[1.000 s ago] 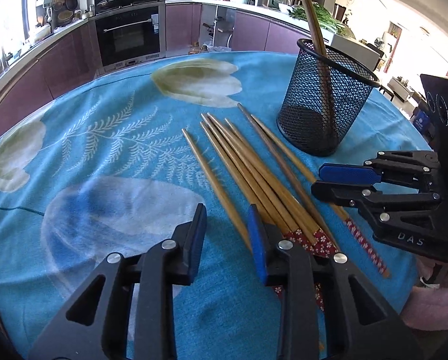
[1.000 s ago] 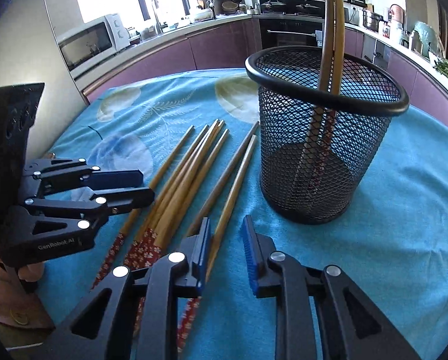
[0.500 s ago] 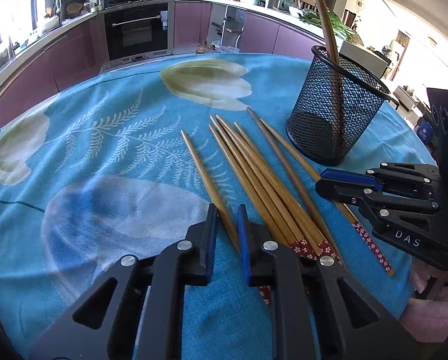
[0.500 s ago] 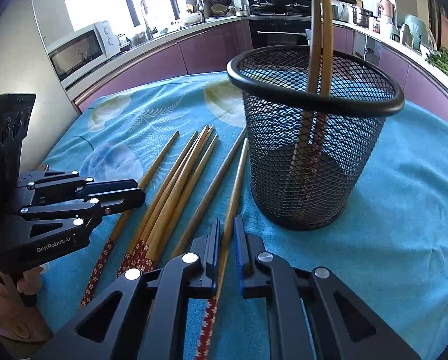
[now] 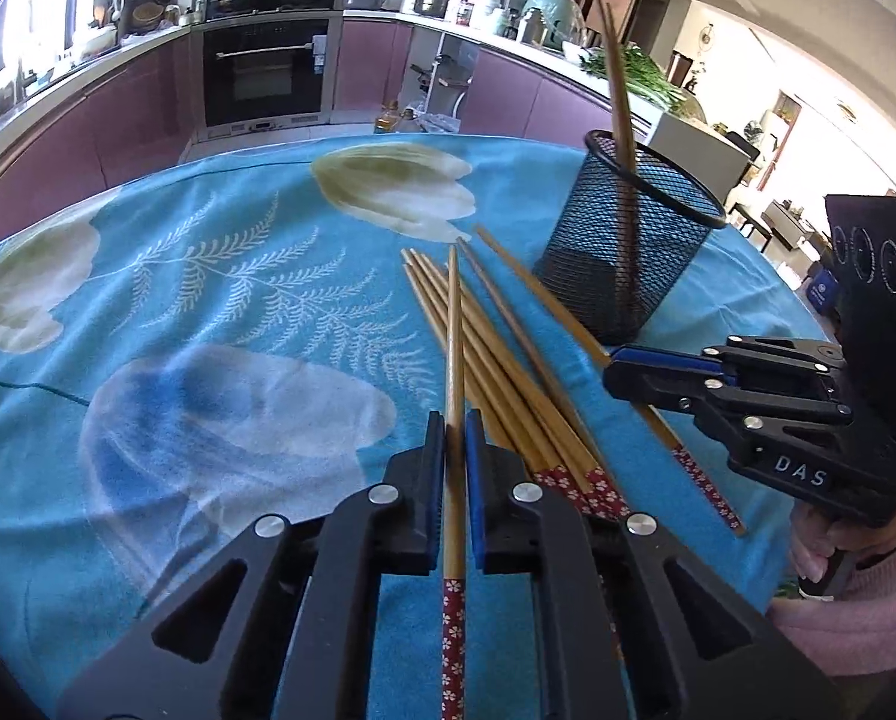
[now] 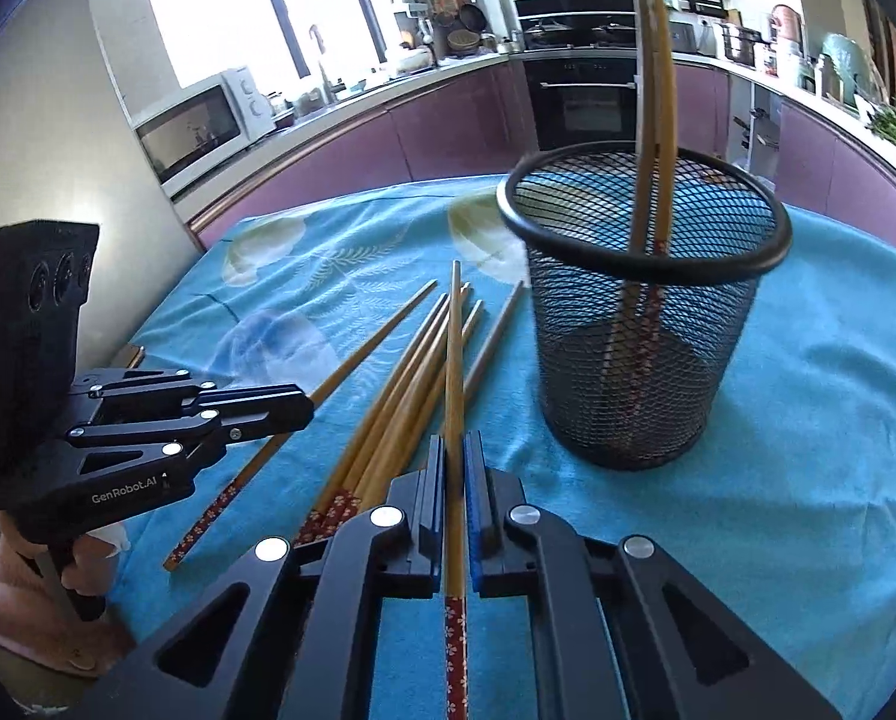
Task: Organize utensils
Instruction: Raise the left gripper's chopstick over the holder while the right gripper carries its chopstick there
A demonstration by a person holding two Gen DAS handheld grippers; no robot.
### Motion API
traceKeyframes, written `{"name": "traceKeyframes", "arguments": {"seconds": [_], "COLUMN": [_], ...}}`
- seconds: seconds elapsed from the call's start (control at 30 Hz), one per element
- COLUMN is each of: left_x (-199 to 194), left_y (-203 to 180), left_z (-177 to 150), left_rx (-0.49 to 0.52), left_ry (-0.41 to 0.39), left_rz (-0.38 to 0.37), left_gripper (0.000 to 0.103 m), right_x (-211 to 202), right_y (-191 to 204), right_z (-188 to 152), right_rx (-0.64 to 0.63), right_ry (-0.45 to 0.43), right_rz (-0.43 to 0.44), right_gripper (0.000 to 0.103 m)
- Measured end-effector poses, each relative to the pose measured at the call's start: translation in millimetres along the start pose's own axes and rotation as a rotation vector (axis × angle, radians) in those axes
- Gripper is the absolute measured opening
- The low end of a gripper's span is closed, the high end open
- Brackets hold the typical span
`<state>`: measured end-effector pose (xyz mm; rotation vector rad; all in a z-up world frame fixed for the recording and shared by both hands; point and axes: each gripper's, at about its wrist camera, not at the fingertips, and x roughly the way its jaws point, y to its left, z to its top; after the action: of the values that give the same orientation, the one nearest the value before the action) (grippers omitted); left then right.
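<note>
On tabletop (image 5: 148, 276), both hand-held grippers are pinching one chopstick each: left (image 5: 455, 438) w/ chopstick (image 5: 455, 324), right (image 6: 455, 456) likewise; rest are lying beside cup (image 6: 646, 324). Pickup step; next is calling for lifting & tipping into cup w/o snagging rim

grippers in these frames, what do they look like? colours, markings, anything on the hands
Both are matte black plastic with triangular cut-outs, silver pivot screws and blue finger pads. The right gripper reads "DAS"; the left gripper reads "GenRobot.AI". Each carries a black block with three round ports. A pink sleeve covers the right hand's wrist. No cables visible.
</note>
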<state>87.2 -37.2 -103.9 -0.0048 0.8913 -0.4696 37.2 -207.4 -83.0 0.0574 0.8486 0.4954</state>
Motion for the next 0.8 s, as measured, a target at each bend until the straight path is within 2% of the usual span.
{"name": "traceKeyframes", "arguments": {"seconds": [0.53, 0.63, 0.8], "left_x": [20.7, 20.8, 9.2], "left_y": [0.7, 0.1, -2.1], "left_z": [-2.6, -0.8, 4.2], "left_rx": [0.029, 0.025, 0.019], "left_ry": [0.074, 0.073, 0.035], "left_rz": [-0.024, -0.016, -0.039], "left_gripper": [0.01, 0.008, 0.008], "right_x": [16.9, 14.0, -8.3], "right_y": [4.6, 5.8, 6.8], "right_z": [-2.8, -2.0, 4.9], "right_rx": [-0.036, -0.037, -0.046], "right_ry": [0.063, 0.049, -0.022], "right_rz": [-0.013, -0.007, 0.009], "right_gripper": [0.006, 0.006, 0.006]}}
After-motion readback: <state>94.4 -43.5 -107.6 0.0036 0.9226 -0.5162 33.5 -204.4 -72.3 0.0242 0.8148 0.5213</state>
